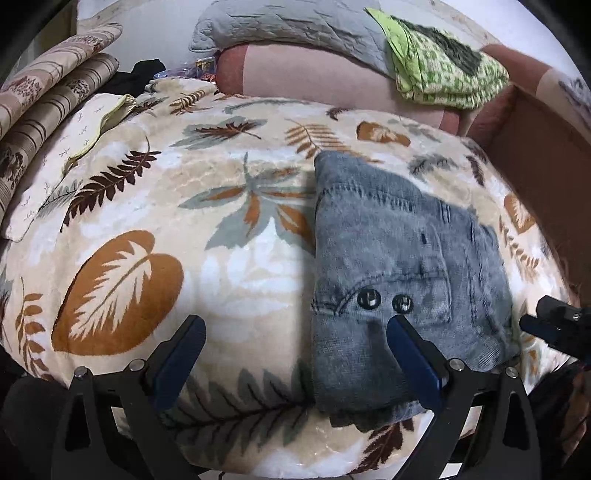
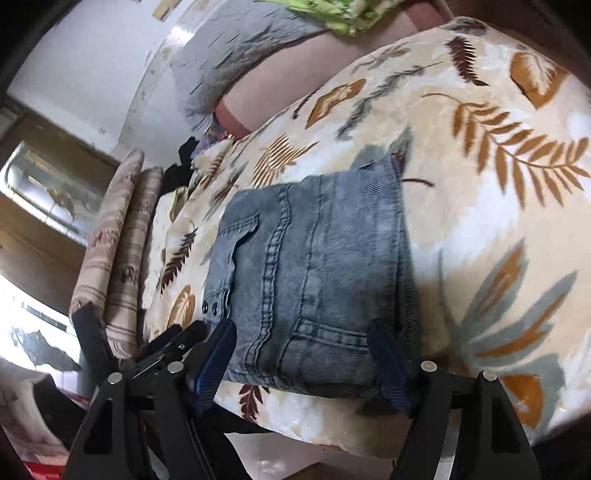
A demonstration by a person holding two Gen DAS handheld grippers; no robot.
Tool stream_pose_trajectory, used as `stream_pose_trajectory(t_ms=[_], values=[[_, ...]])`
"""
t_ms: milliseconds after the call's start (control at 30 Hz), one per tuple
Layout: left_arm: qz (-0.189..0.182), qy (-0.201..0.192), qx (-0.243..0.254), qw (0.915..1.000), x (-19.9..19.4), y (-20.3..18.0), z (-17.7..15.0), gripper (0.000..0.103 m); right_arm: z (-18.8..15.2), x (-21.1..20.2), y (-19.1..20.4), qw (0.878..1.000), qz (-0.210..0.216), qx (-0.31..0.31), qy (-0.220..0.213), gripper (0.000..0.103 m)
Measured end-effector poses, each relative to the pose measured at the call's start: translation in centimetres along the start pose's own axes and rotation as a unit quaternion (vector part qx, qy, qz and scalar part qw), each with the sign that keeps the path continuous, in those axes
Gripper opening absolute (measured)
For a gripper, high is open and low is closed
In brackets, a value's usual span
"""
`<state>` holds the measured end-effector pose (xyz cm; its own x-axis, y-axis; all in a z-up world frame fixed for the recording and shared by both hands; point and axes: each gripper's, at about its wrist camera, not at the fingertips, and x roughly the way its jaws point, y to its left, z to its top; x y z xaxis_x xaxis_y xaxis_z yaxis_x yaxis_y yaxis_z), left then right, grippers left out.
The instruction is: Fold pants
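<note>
The grey-blue denim pants [image 1: 388,240] lie folded into a compact block on the leaf-patterned blanket [image 1: 221,277], with two snap studs showing near their front edge. My left gripper [image 1: 295,332] is open just in front of them, its right finger over the pants' near left corner and its left finger over bare blanket. In the right wrist view the pants [image 2: 314,258] stretch away from my right gripper [image 2: 301,336]. It stands open and wide, its two fingers straddling the pants' near end without pinching the cloth. One of the right gripper's fingers [image 1: 543,325] shows at the pants' right side.
Striped beige pillows [image 1: 55,92] and a small white pillow [image 1: 66,158] line the left. At the back lie a pink bolster [image 1: 314,74], a grey quilt [image 1: 277,26] and a green patterned cloth [image 1: 443,70]. A brown board [image 1: 535,155] borders the right.
</note>
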<state>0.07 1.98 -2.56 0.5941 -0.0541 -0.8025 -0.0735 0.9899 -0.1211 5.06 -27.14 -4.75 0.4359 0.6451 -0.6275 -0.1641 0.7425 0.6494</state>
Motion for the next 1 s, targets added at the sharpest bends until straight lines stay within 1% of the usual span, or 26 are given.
stream_pose_trajectory(t_ms=[67,133,233,300,400,467,600,667,700,733,767,800,833,900,967,1000], values=[[-0.013,0.000,-0.019,0.9997,0.0,0.9,0.8,0.098,0.6,-0.6,-1.2,1.000,-0.009,0.021,-0.010,0.076],[-0.026,0.010,-0.043,0.9987,0.5,1.8,1.5,0.098,1.1,-1.2,-2.6,0.999,-0.021,0.045,-0.016,0.076],[-0.033,0.026,-0.069,0.9967,1.3,2.7,2.0,0.098,1.4,-1.2,-3.9,0.997,-0.021,0.070,-0.020,0.076],[-0.038,0.032,-0.075,0.9960,1.5,2.9,2.0,0.098,1.8,-1.0,-4.6,0.997,-0.018,0.078,-0.020,0.076],[-0.039,0.040,-0.067,0.9962,2.0,2.2,1.6,0.098,2.5,-0.6,-4.7,0.996,-0.001,0.083,-0.015,0.076],[-0.039,0.044,-0.054,0.9968,2.2,1.5,1.4,0.098,3.5,-0.3,-3.9,0.997,0.013,0.075,-0.018,0.076],[-0.031,0.049,-0.029,0.9979,2.6,0.5,1.0,0.098,6.3,0.4,-2.0,0.995,0.070,0.059,-0.039,0.077],[-0.029,0.051,-0.024,0.9980,2.5,0.3,0.8,0.098,8.2,2.5,-2.0,0.994,0.090,0.064,-0.027,0.081],[-0.028,0.051,-0.024,0.9980,2.5,0.4,0.8,0.098,8.8,3.8,-2.2,0.995,0.079,0.064,-0.019,0.081],[-0.027,0.053,-0.024,0.9980,2.4,0.4,0.7,0.098,9.5,5.8,-3.1,0.997,0.031,0.067,-0.006,0.081],[-0.028,0.054,-0.021,0.9979,2.4,0.3,0.7,0.098,9.5,7.1,-3.9,0.997,-0.003,0.074,0.012,0.081],[-0.025,0.055,-0.019,0.9980,2.3,0.3,0.6,0.098,9.4,8.2,-4.4,0.997,-0.005,0.076,0.022,0.081],[-0.021,0.051,-0.013,0.9984,2.2,0.3,0.5,0.098,9.4,8.0,-4.1,0.997,-0.007,0.070,0.012,0.082],[-0.019,0.050,-0.010,0.9985,2.3,0.2,0.5,0.098,9.1,6.9,-2.5,0.999,-0.012,0.046,0.009,0.082],[-0.023,0.055,-0.016,0.9981,2.5,0.3,0.4,0.098,8.4,5.1,-1.1,0.999,0.010,0.033,-0.004,0.081],[-0.024,0.054,-0.018,0.9981,2.5,0.3,0.4,0.098,8.0,4.7,-0.9,0.999,0.014,0.029,-0.006,0.082]])
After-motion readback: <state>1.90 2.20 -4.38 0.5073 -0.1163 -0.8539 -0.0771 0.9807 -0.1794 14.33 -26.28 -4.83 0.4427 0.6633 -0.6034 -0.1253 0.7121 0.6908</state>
